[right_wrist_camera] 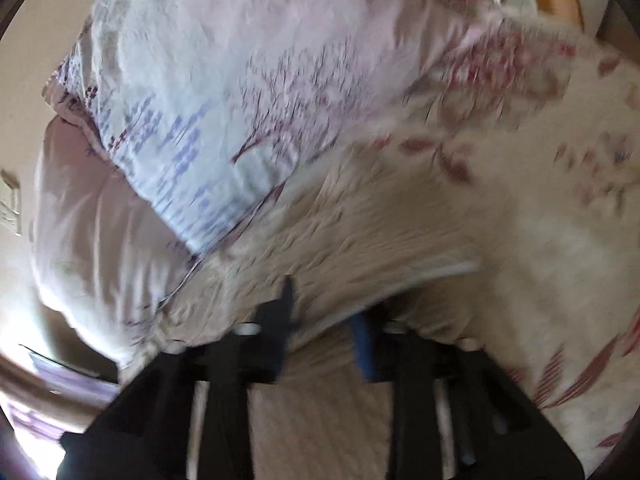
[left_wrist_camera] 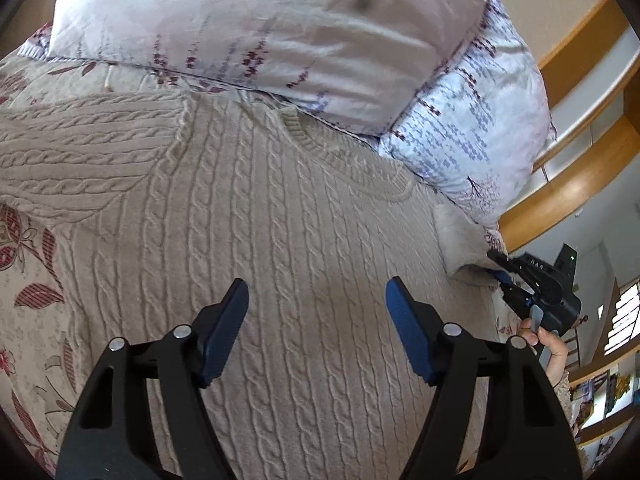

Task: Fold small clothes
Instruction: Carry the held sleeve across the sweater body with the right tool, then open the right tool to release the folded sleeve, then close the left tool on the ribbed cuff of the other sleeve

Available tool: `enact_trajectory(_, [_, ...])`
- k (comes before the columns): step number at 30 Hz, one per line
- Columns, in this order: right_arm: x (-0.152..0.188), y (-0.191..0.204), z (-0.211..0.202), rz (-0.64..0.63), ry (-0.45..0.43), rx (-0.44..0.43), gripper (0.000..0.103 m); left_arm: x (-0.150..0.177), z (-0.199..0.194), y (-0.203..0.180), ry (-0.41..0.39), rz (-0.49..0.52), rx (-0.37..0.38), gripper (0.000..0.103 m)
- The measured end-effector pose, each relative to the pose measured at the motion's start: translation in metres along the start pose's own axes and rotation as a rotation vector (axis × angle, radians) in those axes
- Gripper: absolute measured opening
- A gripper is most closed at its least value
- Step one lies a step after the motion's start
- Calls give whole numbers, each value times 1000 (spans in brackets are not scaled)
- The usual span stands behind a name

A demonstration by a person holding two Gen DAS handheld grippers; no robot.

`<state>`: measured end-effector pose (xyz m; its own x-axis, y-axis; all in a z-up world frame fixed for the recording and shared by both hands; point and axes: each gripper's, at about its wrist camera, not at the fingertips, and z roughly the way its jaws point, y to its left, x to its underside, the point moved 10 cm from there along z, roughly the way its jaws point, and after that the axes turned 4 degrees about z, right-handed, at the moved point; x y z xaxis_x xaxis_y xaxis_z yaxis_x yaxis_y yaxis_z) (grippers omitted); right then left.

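A beige cable-knit sweater point(left_wrist_camera: 280, 240) lies flat on the bed, its neckline toward the pillows and one sleeve stretched to the left. My left gripper point(left_wrist_camera: 316, 320) hovers open and empty above the sweater's body. My right gripper point(left_wrist_camera: 504, 276) shows at the sweater's right edge in the left wrist view, shut on the raised right sleeve point(left_wrist_camera: 464, 244). In the blurred right wrist view the right gripper point(right_wrist_camera: 324, 320) has the beige sleeve fabric point(right_wrist_camera: 360, 248) draped over its fingers, hiding the fingertips.
Two floral pillows point(left_wrist_camera: 280, 32) lie just beyond the sweater's neckline. A floral bedspread point(left_wrist_camera: 28, 288) covers the bed. A wooden headboard point(left_wrist_camera: 580, 168) and shelves stand at the right.
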<state>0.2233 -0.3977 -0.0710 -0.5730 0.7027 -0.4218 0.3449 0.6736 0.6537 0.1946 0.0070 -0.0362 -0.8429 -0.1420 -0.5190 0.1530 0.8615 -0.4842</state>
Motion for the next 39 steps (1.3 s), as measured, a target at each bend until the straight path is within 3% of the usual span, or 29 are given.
enact_trajectory(3, [-8, 32, -6, -131, -78, 20, 11, -3, -2, 6, -6, -26, 12, 65])
enact_trajectory(6, [0, 85, -6, -251, -98, -49, 10, -7, -4, 10, -18, -55, 35, 63])
enact_trajectory(9, [28, 152, -2, -392, -68, -153, 10, -11, -5, 9, -29, -85, 72, 62])
enact_trajectory(11, [64, 189, 9, -492, 27, -219, 12, -13, -4, 9, -32, -108, 94, 62])
enact_trajectory(13, [114, 210, 33, -589, 203, -242, 34, -14, -1, 9, -27, -132, 115, 62])
enact_trajectory(14, [128, 211, 41, -599, 253, -243, 55, -13, 1, 9, -21, -144, 125, 61])
enact_trajectory(15, [143, 208, 47, -593, 303, -249, 61, -13, 3, 8, -14, -153, 135, 60])
enact_trajectory(18, [142, 189, 44, -518, 316, -265, 62, -14, 8, 6, 2, -155, 140, 59])
enact_trajectory(22, [97, 114, 19, -190, 264, -254, 61, -18, 27, 0, 53, -172, 148, 53])
enact_trajectory(25, [60, 48, -1, 46, 179, -201, 52, -22, 43, -5, 91, -199, 157, 46])
enact_trajectory(28, [39, -1, -6, 193, 146, -148, 50, -27, 60, -7, 110, -223, 124, 44])
enact_trajectory(31, [28, -18, -1, 266, 141, -152, 45, -33, 73, -5, 114, -264, 114, 37])
enact_trajectory(35, [12, -26, 4, 275, 84, -139, 37, -38, 88, -1, 110, -311, 114, 17])
enact_trajectory(37, [2, -28, 3, 274, 45, -115, 26, -40, 95, 1, 109, -335, 122, 10])
enact_trajectory(38, [-2, -32, 1, 269, 33, -100, 13, -42, 97, 1, 106, -341, 127, 9])
enact_trajectory(39, [-3, -34, 1, 263, 25, -98, 9, -45, 98, 0, 102, -337, 125, 8])
